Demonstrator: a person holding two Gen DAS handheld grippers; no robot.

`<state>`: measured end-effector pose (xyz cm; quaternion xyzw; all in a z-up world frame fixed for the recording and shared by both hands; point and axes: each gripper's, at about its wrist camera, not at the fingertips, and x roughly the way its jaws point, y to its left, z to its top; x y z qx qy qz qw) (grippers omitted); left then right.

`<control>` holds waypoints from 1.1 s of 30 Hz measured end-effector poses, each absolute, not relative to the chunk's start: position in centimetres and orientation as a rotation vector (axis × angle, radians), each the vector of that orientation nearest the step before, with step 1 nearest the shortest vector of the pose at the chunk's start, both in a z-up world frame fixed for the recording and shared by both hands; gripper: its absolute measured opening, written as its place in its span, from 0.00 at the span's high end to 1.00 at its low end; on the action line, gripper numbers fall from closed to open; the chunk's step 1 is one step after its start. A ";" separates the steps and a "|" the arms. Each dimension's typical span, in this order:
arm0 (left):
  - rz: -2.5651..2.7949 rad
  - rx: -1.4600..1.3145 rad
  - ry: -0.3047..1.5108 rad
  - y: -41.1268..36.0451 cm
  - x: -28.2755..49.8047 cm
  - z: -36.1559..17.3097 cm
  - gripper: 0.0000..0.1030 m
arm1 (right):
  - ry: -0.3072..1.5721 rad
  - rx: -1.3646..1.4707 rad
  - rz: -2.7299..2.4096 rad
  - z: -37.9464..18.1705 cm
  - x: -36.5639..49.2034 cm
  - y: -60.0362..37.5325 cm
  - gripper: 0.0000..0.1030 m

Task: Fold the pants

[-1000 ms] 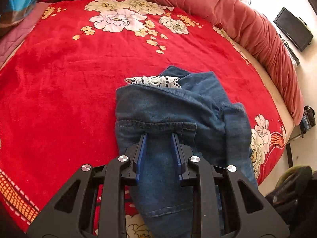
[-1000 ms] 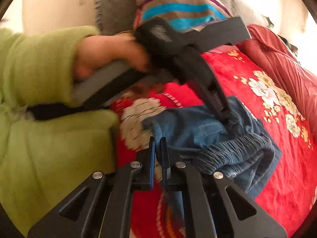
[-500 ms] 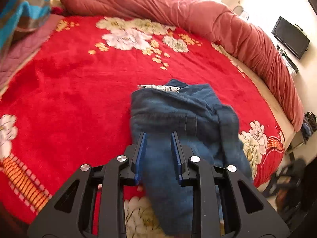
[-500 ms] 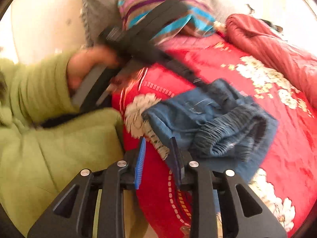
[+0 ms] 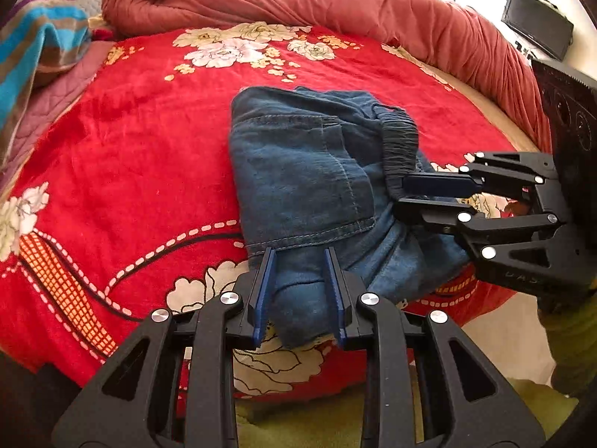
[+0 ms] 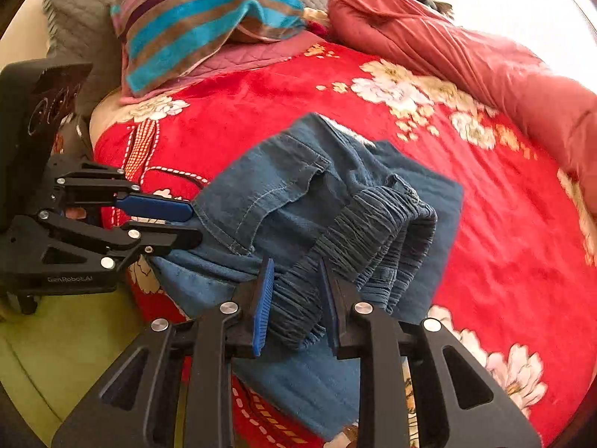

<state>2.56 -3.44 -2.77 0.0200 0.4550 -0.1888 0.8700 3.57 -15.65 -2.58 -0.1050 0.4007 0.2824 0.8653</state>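
Observation:
Blue denim pants point(image 5: 309, 171) lie bunched in a folded heap on the red flowered bedspread point(image 5: 130, 142), also seen in the right wrist view point(image 6: 298, 194). My left gripper point(image 5: 300, 257) is open, its fingers either side of a fold of denim at the near edge; it also shows in the right wrist view point(image 6: 194, 220). My right gripper point(image 6: 294, 265) is open around the gathered elastic waistband point(image 6: 358, 231); in the left wrist view point(image 5: 401, 194) it sits at the waistband's right end.
A rolled red quilt point(image 5: 335, 3) runs along the far side of the bed. A striped towel point(image 6: 209, 22) and grey pillow point(image 6: 74, 26) lie at the head. A dark screen point(image 5: 537, 22) stands beyond the bed. My green sleeve point(image 6: 56, 351) is below the bed edge.
Both grippers have drawn back toward the near bed edge. The right gripper, nearly shut before, opened and moved onto the waistband. The left gripper slid back to the pants' near fold.

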 end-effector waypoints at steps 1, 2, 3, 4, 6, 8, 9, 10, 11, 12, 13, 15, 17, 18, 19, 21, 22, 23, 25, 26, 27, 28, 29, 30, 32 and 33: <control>-0.395 0.041 0.953 -3.4 2.6 -2.8 0.82 | 0.842 -0.207 0.592 -2.7 3.7 -15.9 0.78; -0.394 0.044 0.952 -3.4 2.6 -2.8 0.82 | 0.841 -0.200 0.591 -2.7 3.6 -16.0 0.78; -0.393 0.047 0.950 -3.5 2.4 -2.8 0.82 | 0.838 -0.197 0.590 -2.5 3.6 -16.0 0.78; -0.391 0.048 0.948 -3.5 2.3 -2.7 0.82 | 0.836 -0.192 0.591 -2.3 3.5 -16.1 0.76; -0.386 0.041 0.941 -3.4 2.1 -2.5 0.82 | 0.821 -0.161 0.597 -1.6 3.3 -16.4 0.75; -0.384 0.024 0.931 -3.2 1.7 -2.1 0.82 | 0.798 -0.145 0.588 -0.5 2.7 -16.8 0.67; -0.384 0.018 0.927 -3.0 1.6 -1.9 0.82 | 0.790 -0.139 0.587 -0.1 2.5 -17.0 0.65; -0.383 0.016 0.922 -3.0 1.5 -1.7 0.82 | 0.784 -0.132 0.587 0.2 2.3 -17.2 0.64; -0.383 0.014 0.912 -2.9 1.3 -1.4 0.82 | 0.779 -0.127 0.585 0.5 2.2 -17.4 0.64; -0.383 0.013 0.908 -2.9 1.2 -1.2 0.82 | 0.771 -0.123 0.581 0.8 1.9 -17.6 0.61; -0.383 0.012 0.904 -2.9 1.1 -1.0 0.82 | 0.764 -0.123 0.578 1.0 1.8 -17.7 0.57; -0.382 0.009 0.893 -2.9 0.8 -0.5 0.79 | 0.746 -0.122 0.575 1.7 1.3 -17.8 0.56; -0.380 0.010 0.883 -2.9 0.5 -0.1 0.78 | 0.735 -0.124 0.573 2.0 1.0 -17.8 0.56; -0.379 0.010 0.876 -2.8 0.4 0.1 0.77 | 0.728 -0.124 0.572 2.3 0.9 -17.9 0.56; -0.378 0.010 0.871 -2.8 0.3 0.3 0.77 | 0.722 -0.123 0.573 2.5 0.8 -17.9 0.55; -0.374 0.009 0.857 -2.7 -0.1 0.8 0.74 | 0.709 -0.122 0.571 3.0 0.5 -18.0 0.55; -0.370 0.008 0.850 -2.6 -0.2 1.0 0.72 | 0.703 -0.121 0.568 3.2 0.4 -18.0 0.48; -0.366 0.007 0.841 -2.6 -0.4 1.4 0.69 | 0.691 -0.120 0.564 3.5 0.3 -18.1 0.44; -0.360 0.006 0.831 -2.4 -0.5 1.7 0.66 | 0.677 -0.120 0.562 3.9 0.1 -18.2 0.42; -0.356 0.006 0.823 -2.3 -0.7 2.0 0.63 | 0.669 -0.122 0.557 4.2 0.0 -18.2 0.41; -0.353 0.008 0.815 -2.3 -0.8 2.2 0.59 | 0.663 -0.121 0.555 4.4 -0.1 -18.3 0.37; -0.351 0.009 0.812 -2.3 -0.8 2.3 0.57 | 0.657 -0.120 0.551 4.6 -0.2 -18.4 0.33; -0.348 0.013 0.805 -2.3 -1.0 2.6 0.54 | 0.648 -0.117 0.545 4.8 -0.3 -18.5 0.31; -0.346 0.015 0.801 -2.3 -1.0 2.7 0.50 | 0.642 -0.116 0.540 5.0 -0.3 -18.6 0.28; -0.341 0.021 0.791 -2.4 -1.1 3.0 0.45 | 0.633 -0.114 0.532 5.2 -0.4 -18.9 0.27; -0.339 0.023 0.786 -2.4 -1.2 3.2 0.42 | 0.628 -0.112 0.528 5.4 -0.5 -19.0 0.27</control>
